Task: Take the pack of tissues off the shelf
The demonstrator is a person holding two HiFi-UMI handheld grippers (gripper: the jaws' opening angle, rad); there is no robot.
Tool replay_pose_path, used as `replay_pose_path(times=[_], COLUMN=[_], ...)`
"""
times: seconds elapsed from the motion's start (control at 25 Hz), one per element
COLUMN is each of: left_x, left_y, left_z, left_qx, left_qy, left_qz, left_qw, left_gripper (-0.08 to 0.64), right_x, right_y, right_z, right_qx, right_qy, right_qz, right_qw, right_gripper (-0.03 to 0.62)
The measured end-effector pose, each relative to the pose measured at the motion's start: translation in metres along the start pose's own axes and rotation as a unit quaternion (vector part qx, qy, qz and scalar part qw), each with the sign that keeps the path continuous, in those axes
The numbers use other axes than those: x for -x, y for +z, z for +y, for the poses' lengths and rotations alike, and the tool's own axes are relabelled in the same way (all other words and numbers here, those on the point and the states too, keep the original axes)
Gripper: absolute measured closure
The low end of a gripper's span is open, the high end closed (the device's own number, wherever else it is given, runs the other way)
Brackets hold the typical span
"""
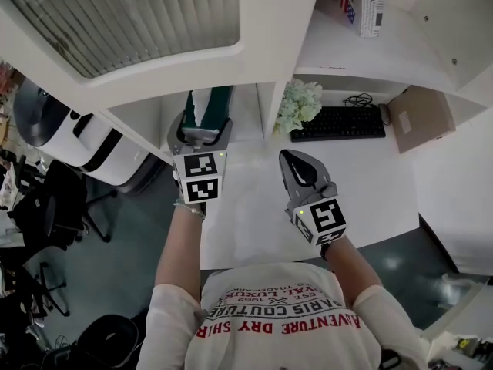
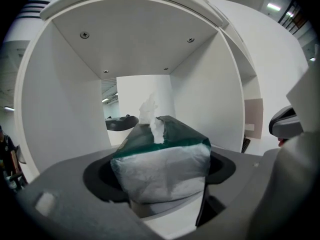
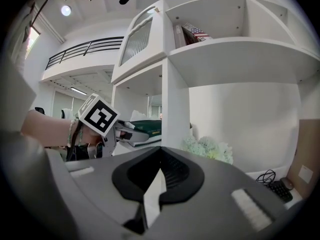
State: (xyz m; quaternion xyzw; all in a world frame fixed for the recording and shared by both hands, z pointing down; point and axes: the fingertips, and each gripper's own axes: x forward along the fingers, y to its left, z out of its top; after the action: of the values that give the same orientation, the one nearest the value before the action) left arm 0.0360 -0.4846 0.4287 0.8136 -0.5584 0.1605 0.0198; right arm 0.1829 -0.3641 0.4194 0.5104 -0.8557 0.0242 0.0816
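The pack of tissues [image 1: 206,106] is dark green on top and grey-white below, with a white tissue sticking out. It sits in a white shelf compartment [image 2: 65,109] above the desk. My left gripper [image 1: 202,122] reaches into that compartment, one jaw on each side of the pack [image 2: 160,169], and both jaws touch its soft sides. My right gripper [image 1: 296,160] hovers over the desk to the right, shut and holding nothing. The right gripper view shows the left gripper [image 3: 127,134] and the pack [image 3: 147,125] at the shelf's left bay.
A white divider [image 3: 175,109] separates the pack's bay from the one with pale flowers [image 1: 299,105] and a black keyboard [image 1: 339,122]. A box [image 1: 362,2] stands on the upper shelf. A ribbed-glass cabinet door [image 1: 131,14] hangs overhead. Black chairs [image 1: 54,206] stand at left.
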Motion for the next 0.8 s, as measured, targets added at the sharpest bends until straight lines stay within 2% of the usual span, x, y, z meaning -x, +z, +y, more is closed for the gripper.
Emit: replay_pose_path(times=[0.12,0.48,0.8], left_x=[0.010,0.064,0.137], left_y=[0.006,0.031,0.026], left_z=[-0.004,-0.019,-0.033], left_qx=[-0.001,-0.003,0.000], left_qy=[-0.002,0.004,0.010], left_qz=[-0.003,-0.051,-0.070], left_qw=[1.0000,0.9987,0.9975], left_gripper=[0.140,0.138,0.137], right_x=[0.007,0.033,0.059], right_y=[0.001,0.009,0.011], right_z=[-0.001,0.003,0.022], right_qx=[0.000,0.008,0.014], right_qy=[0.001,0.007,0.026], right_qz=[-0.001,-0.009,-0.014], right_qw=[1.000,1.000,0.999], right_gripper=[0.594,0.594,0.594])
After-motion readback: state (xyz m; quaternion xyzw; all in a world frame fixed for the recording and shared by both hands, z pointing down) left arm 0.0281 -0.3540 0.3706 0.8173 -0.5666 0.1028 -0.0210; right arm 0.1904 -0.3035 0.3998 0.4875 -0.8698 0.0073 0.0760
